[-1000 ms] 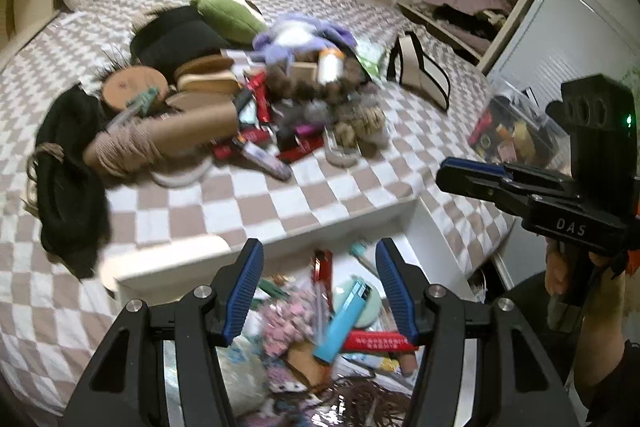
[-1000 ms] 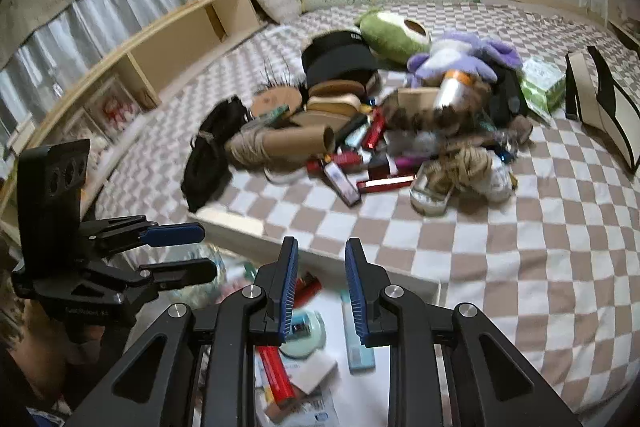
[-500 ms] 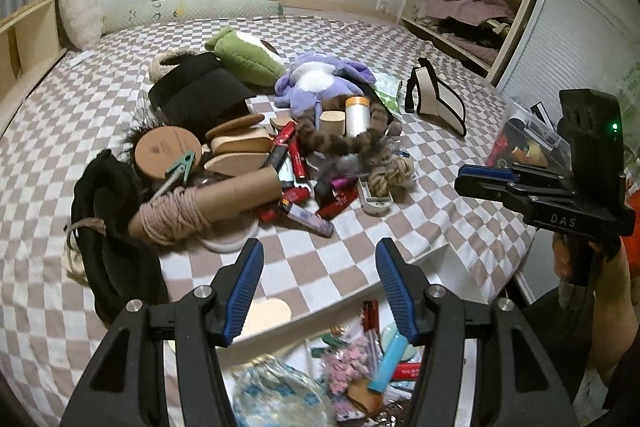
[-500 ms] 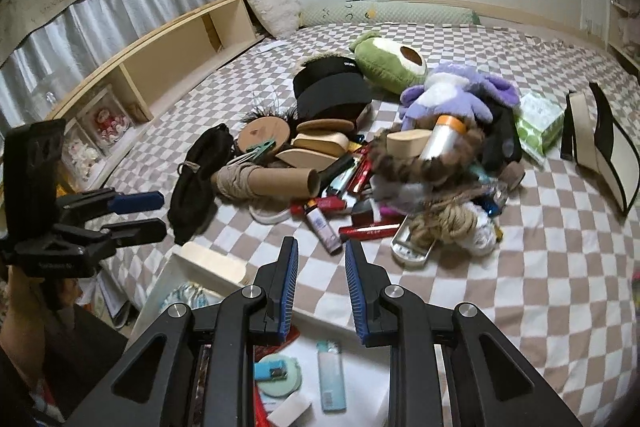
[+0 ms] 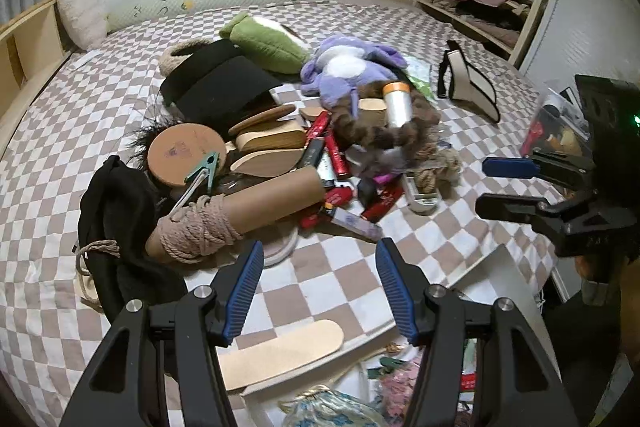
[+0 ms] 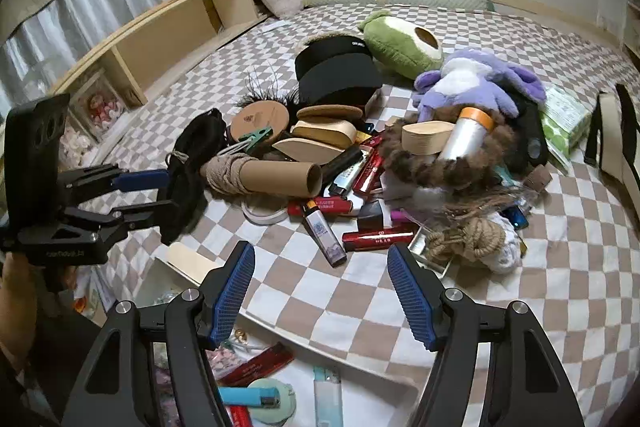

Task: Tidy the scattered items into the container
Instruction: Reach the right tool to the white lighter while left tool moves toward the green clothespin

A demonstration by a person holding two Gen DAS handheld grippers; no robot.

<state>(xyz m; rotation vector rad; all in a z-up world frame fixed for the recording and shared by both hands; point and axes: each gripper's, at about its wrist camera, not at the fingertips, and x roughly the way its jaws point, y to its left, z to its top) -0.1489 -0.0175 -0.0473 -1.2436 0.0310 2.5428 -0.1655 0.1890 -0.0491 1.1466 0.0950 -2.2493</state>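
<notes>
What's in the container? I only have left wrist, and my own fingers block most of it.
Observer: Right wrist shows a light blue lighter lying across a round mint-green item on the floor of the container.
Operator: Anything next to those?
Observer: A white lighter with a teal top lies just beside them, and a red packet sits further back.
Operator: What lines up with the right gripper?
Observer: A lighter with a patterned label lies on the bed, straight ahead of the right gripper, which is open and empty.
</notes>
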